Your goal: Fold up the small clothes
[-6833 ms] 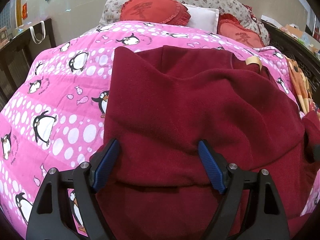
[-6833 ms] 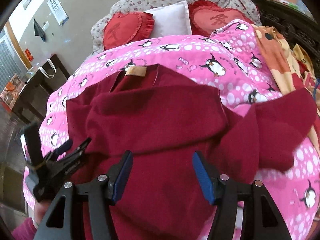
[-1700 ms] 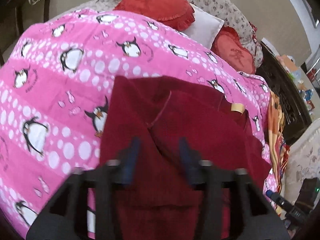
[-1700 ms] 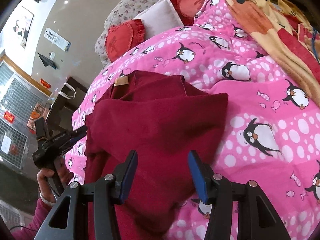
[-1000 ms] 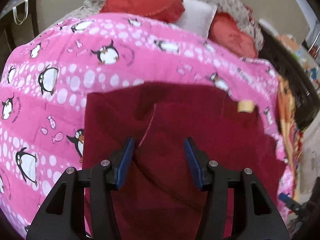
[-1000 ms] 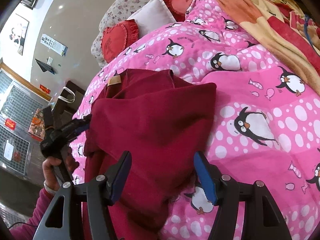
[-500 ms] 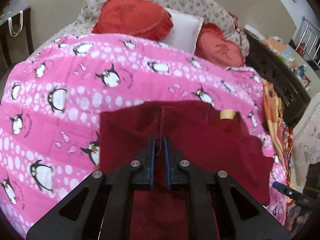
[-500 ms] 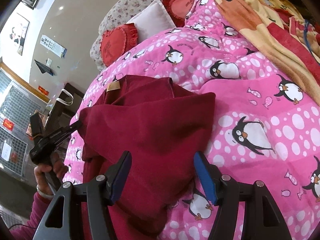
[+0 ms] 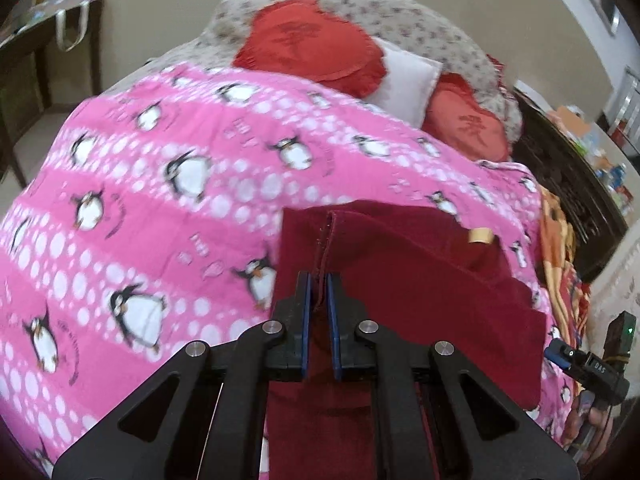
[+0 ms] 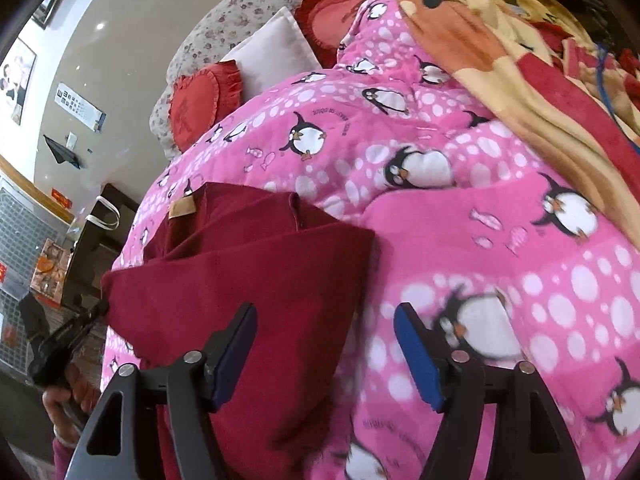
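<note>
While the left tongs [image 9: 318,294] pinch a seam of the garment [image 9: 404,280] ahead, the right tongs [image 10: 326,354] are opening — fabric beneath, ungripped; that thin hold could slip, undoing the fold.

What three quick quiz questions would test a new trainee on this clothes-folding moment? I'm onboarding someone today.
1. True or false: the left gripper is shut on a fold of the dark red garment.
2. What lies under the garment? A) wooden table B) pink penguin quilt C) bare floor
3. Fill in: the tan label sits near the garment's ____ edge, toward the pillows.

Key
1. True; the pads pinch a raised seam.
2. B
3. Far. The right gripper, jaws opening, has the garment's right edge between its pads without pressing it.
</note>
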Available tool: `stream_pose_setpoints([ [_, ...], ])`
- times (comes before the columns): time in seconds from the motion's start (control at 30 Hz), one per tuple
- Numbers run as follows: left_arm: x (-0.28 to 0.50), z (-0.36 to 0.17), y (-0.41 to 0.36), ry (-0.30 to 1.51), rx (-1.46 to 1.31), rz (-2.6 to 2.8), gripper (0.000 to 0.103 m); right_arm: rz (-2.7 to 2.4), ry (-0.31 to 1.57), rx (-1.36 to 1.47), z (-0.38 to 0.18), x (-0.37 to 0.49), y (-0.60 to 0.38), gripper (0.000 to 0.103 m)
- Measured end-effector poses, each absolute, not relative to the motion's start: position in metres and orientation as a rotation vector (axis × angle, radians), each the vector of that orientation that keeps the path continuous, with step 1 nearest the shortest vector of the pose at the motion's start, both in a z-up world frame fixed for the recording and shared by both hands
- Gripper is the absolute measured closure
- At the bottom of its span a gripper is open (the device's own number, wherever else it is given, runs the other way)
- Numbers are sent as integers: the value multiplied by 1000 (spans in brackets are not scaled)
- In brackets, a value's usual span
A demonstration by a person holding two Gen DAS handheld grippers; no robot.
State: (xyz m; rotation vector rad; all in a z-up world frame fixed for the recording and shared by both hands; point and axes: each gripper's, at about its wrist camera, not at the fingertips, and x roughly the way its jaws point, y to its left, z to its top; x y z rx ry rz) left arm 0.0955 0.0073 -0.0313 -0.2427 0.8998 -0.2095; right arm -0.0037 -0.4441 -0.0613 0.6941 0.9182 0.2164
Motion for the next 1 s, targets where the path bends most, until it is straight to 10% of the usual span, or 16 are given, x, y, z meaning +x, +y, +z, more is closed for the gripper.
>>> stream_pose_setpoints([
  [0.13,87,-40,-2,925,-225,-232,96,241,938,652,-72,24,-427,24],
  [0.2,82,-40,-8,920,-196,-238,96,255,926,602,-67,33,-421,83],
  [0.27,80,-36,-14,907,-165,-246,96,226,885,543,-52,35,-421,87],
  [0.57,86,-74,-44,983,-92,-206,95,131,945,404,-60,55,-424,87],
  [0.67,81,-77,-37,970,-99,-197,94,74,907,446,-40,30,-437,61],
  [1.0,68,-75,-28,1000,-123,-170,89,195,1059,237,-75,-26,-383,61],
])
